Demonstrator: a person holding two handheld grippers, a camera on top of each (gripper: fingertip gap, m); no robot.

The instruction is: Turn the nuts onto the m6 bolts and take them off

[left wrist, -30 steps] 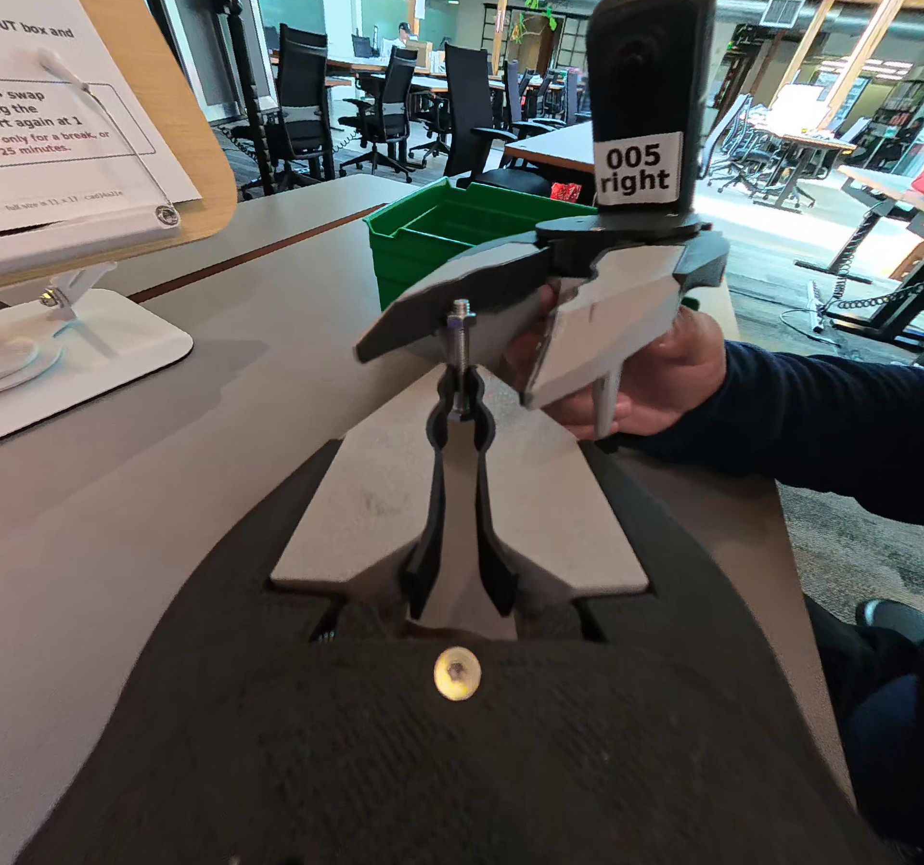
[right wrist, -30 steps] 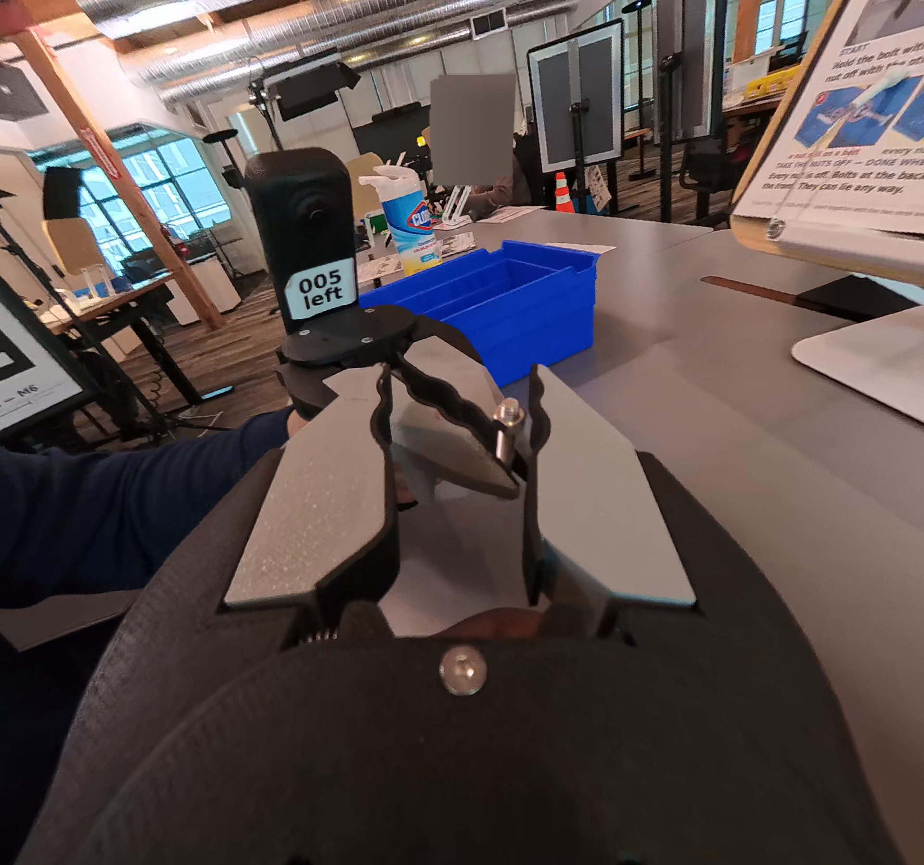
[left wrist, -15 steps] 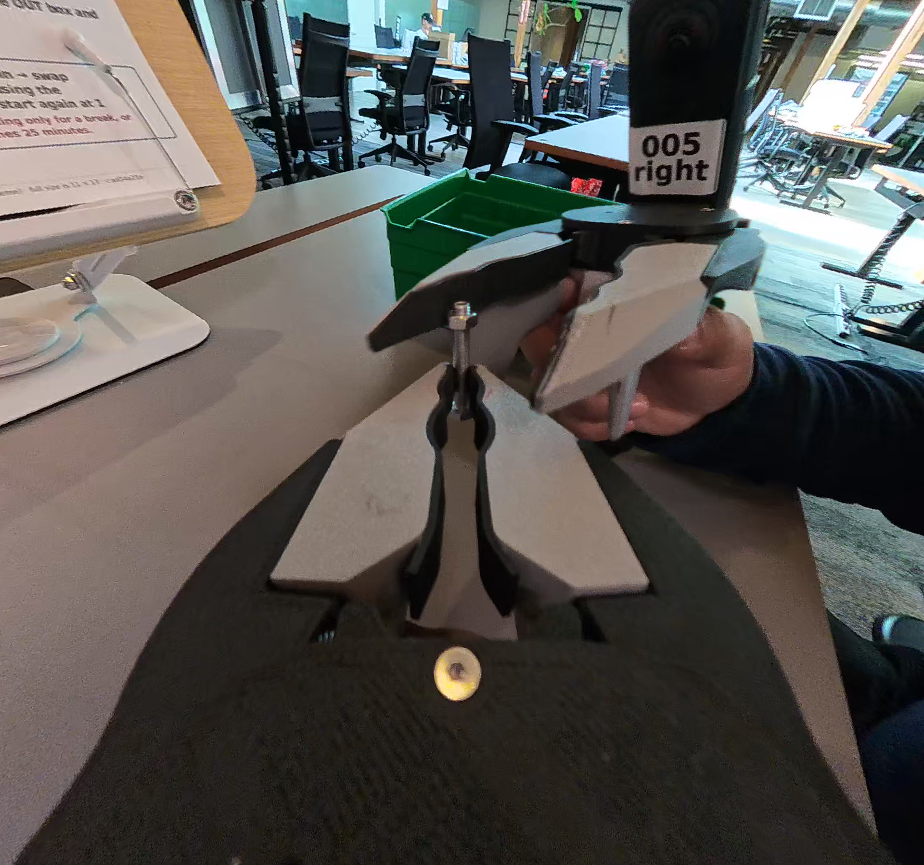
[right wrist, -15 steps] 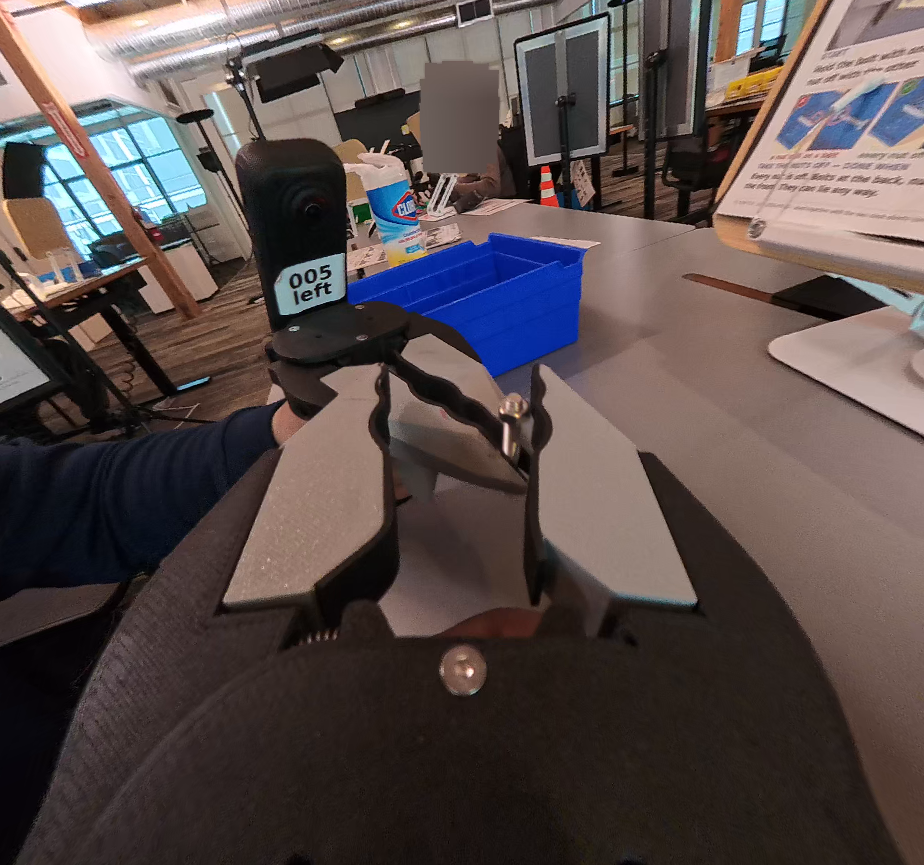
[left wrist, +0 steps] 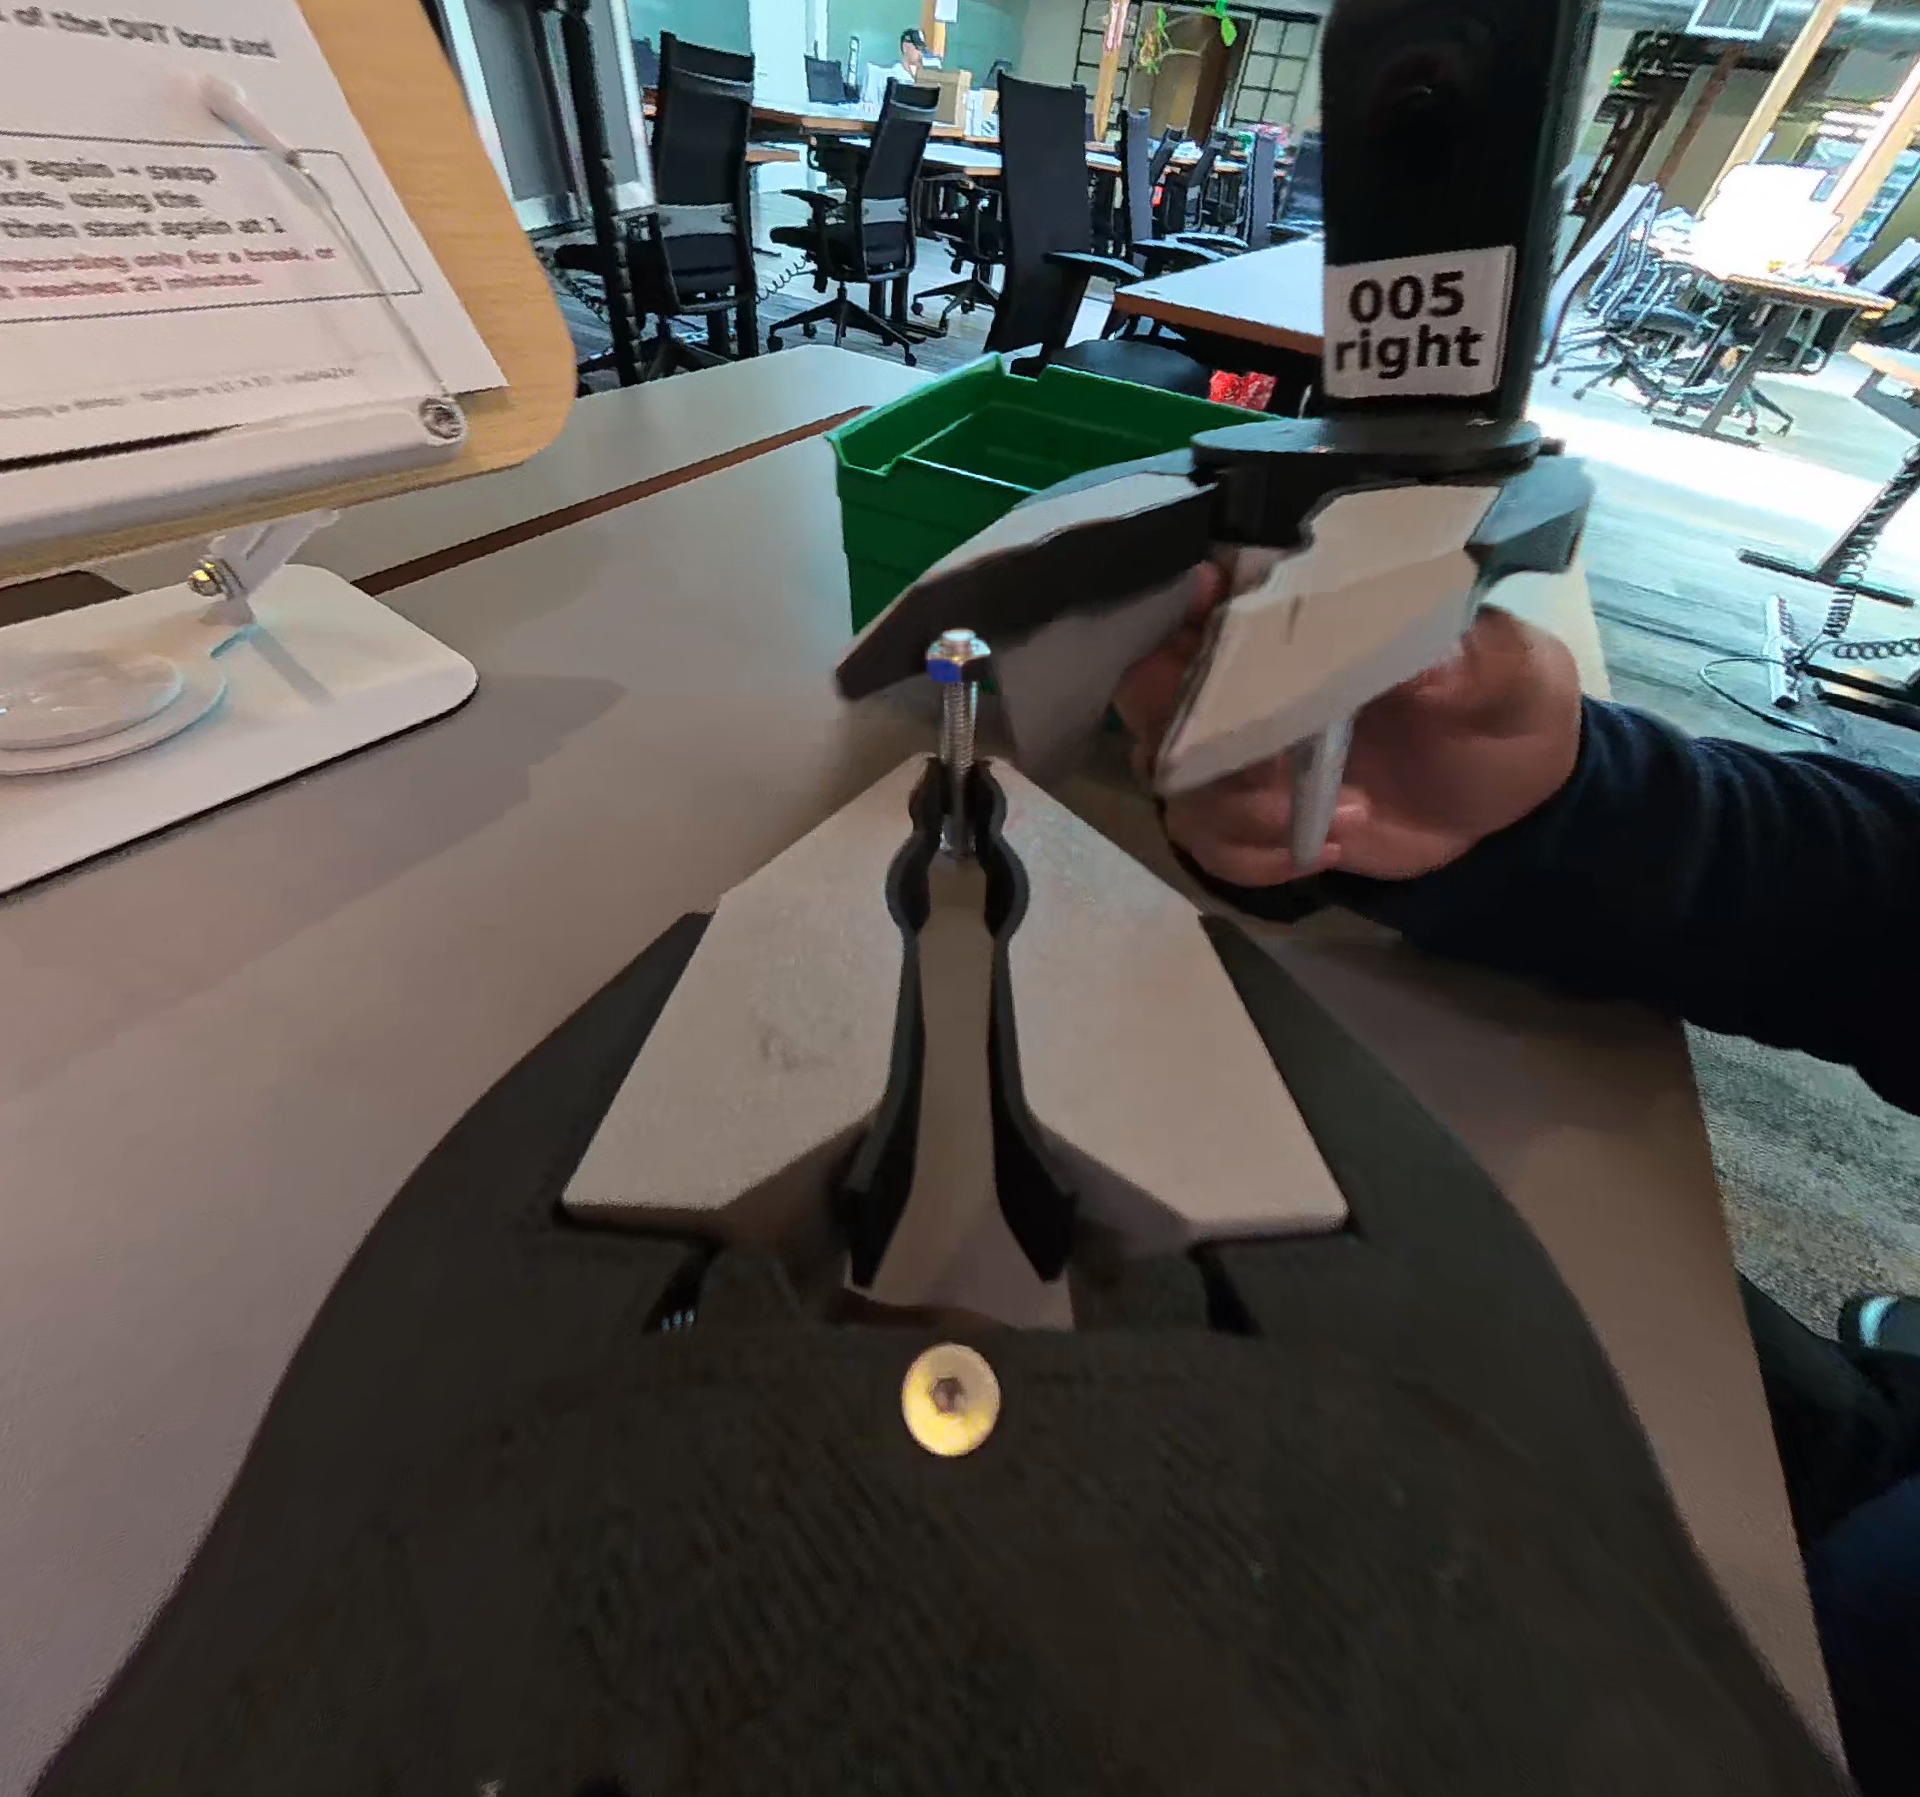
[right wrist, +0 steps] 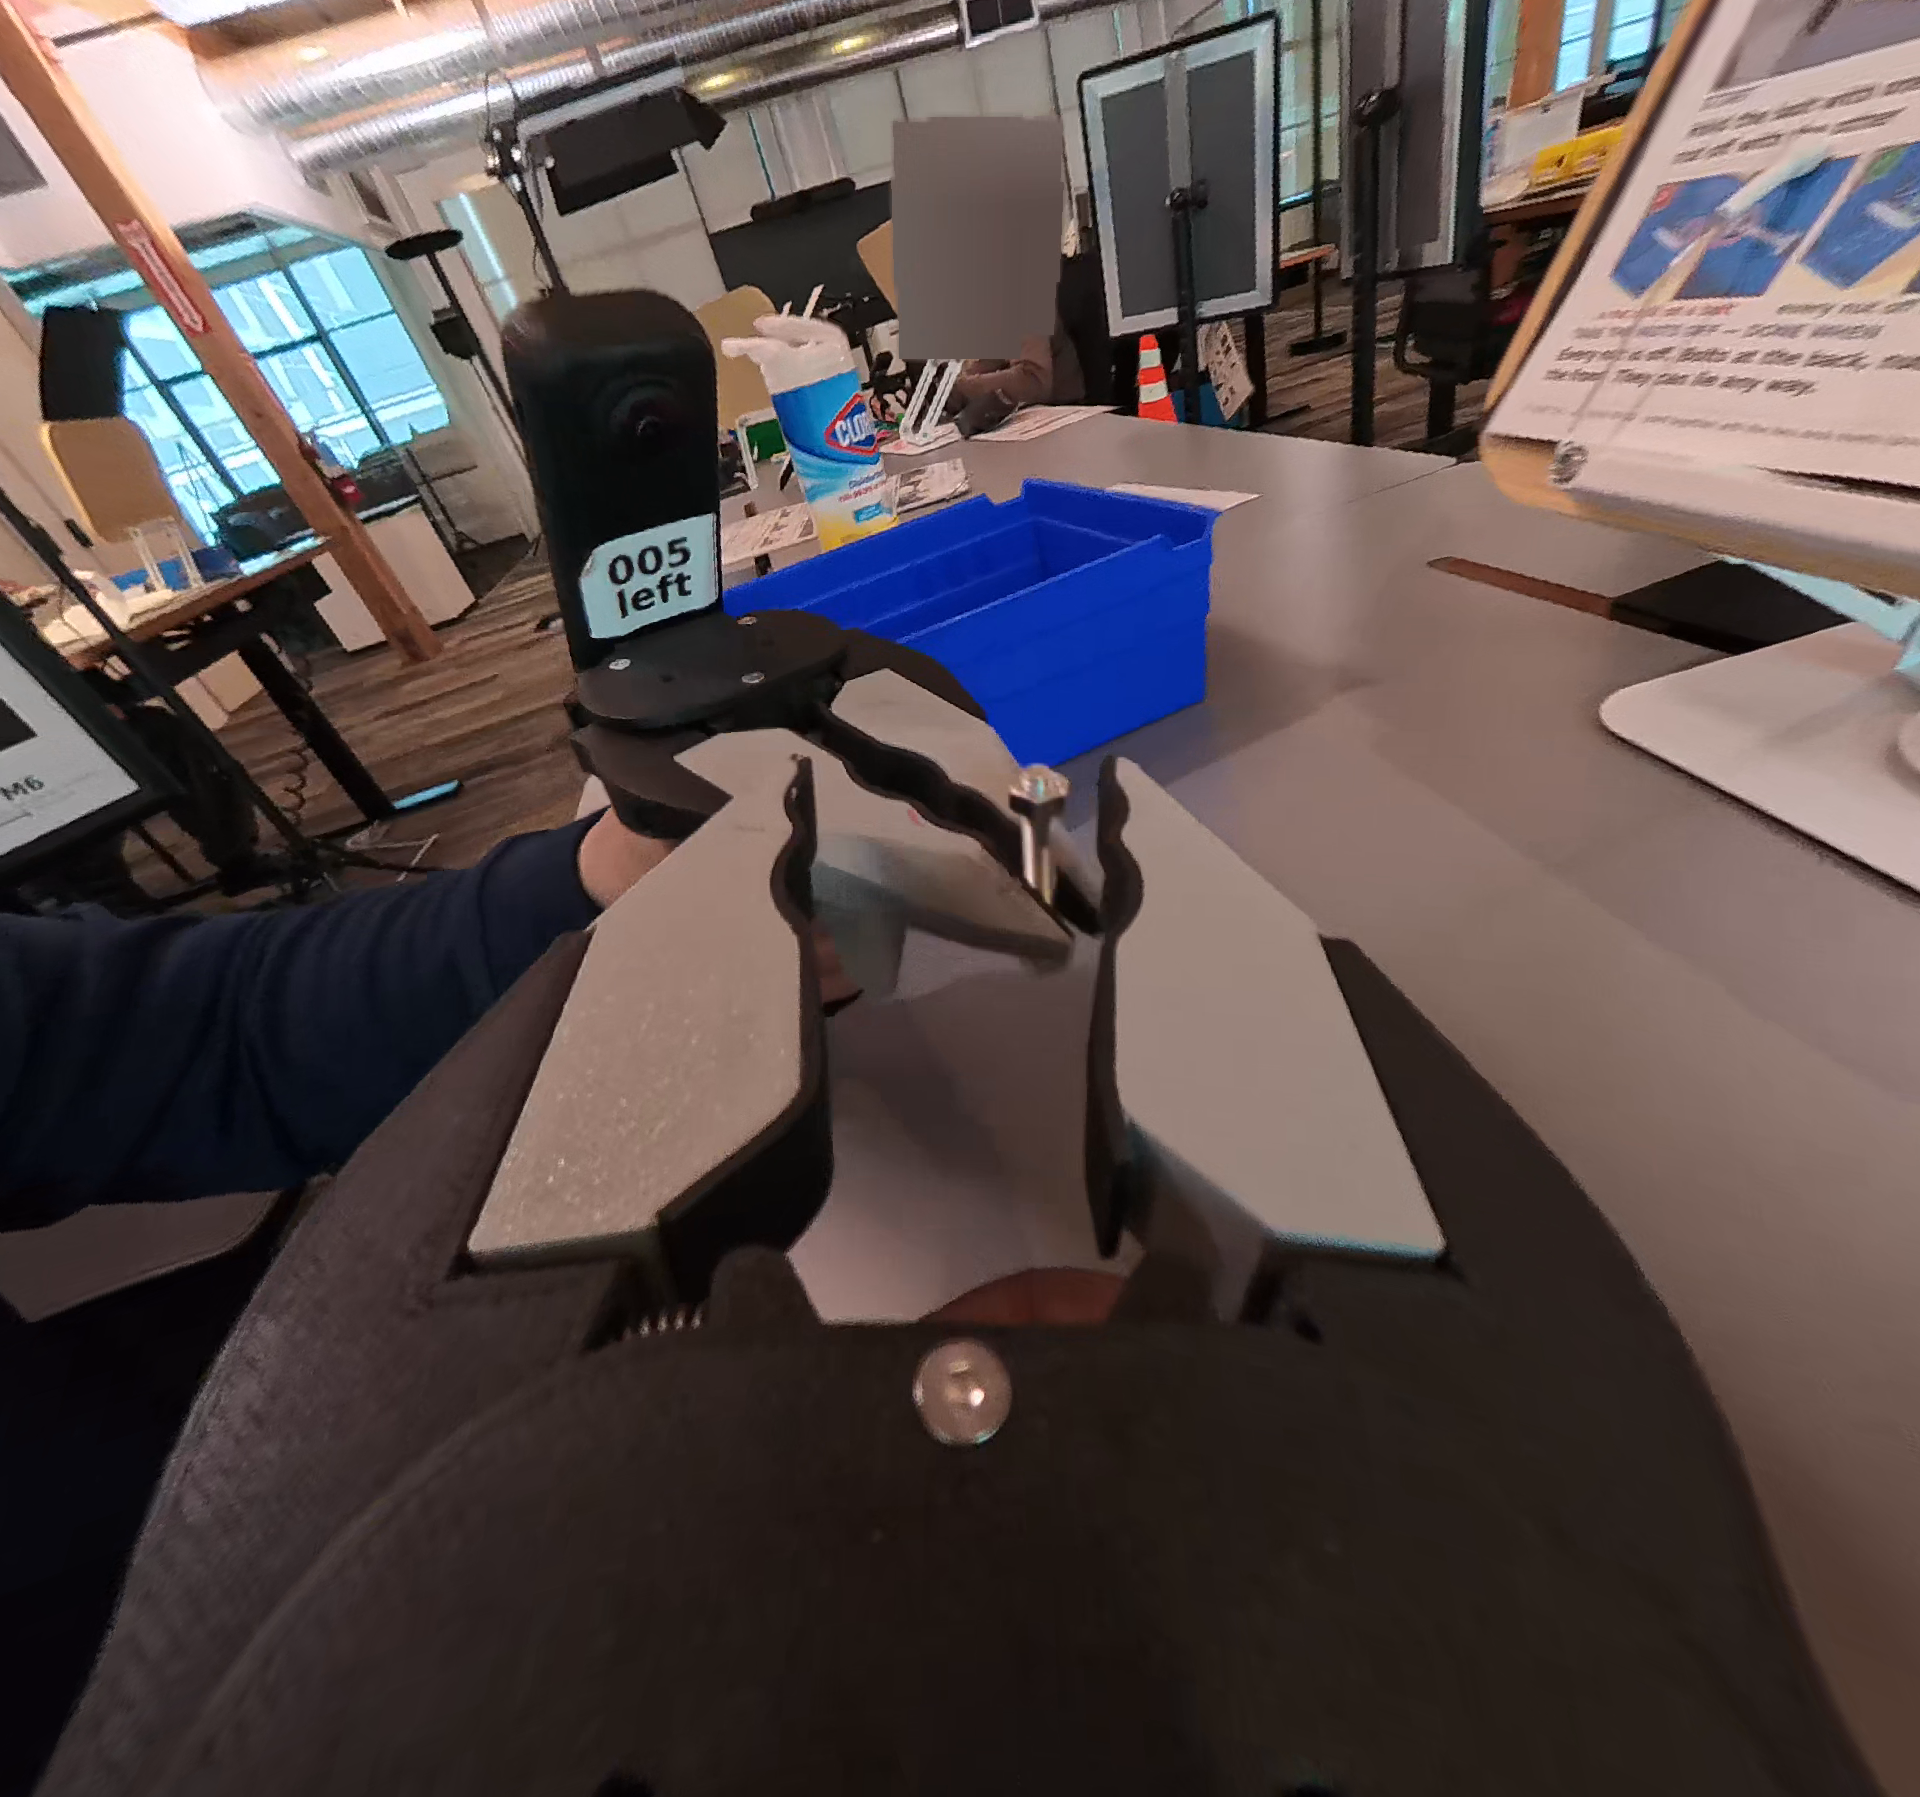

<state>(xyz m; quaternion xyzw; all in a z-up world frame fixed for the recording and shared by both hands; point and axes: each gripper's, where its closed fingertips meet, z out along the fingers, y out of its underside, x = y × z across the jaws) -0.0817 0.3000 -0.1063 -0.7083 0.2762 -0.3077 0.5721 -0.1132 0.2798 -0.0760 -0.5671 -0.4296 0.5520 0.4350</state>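
Observation:
My left gripper (left wrist: 956,817) is shut on the lower shank of a steel bolt (left wrist: 956,750) and holds it upright above the grey table (left wrist: 468,916). A nut (left wrist: 957,656) with a blue band sits at the bolt's top. My right gripper (right wrist: 956,854) is open. The bolt (right wrist: 1036,848) and the nut (right wrist: 1042,791) stand between its fingers, close to the right finger (right wrist: 1226,1072). I cannot tell whether that finger touches the nut. In the left wrist view the right gripper (left wrist: 1013,729) reaches in from the right, with a hand (left wrist: 1403,760) holding it. The left gripper (right wrist: 1060,921) shows in the right wrist view.
A green bin (left wrist: 935,490) stands behind the grippers. A blue bin (right wrist: 1091,604) stands on the other side. An instruction board on a white stand (left wrist: 208,241) is at the table's back and also shows in the right wrist view (right wrist: 1766,293). A wipes canister (right wrist: 831,438) stands farther off. The table edge (left wrist: 1704,1072) is near. The gap from one gripper's tips to the other's is roughly 4 centimeters.
The bolt now sits a little farther in between the right gripper's open fingers. Both grippers have shifted slightly. The left gripper keeps its hold on the bolt.

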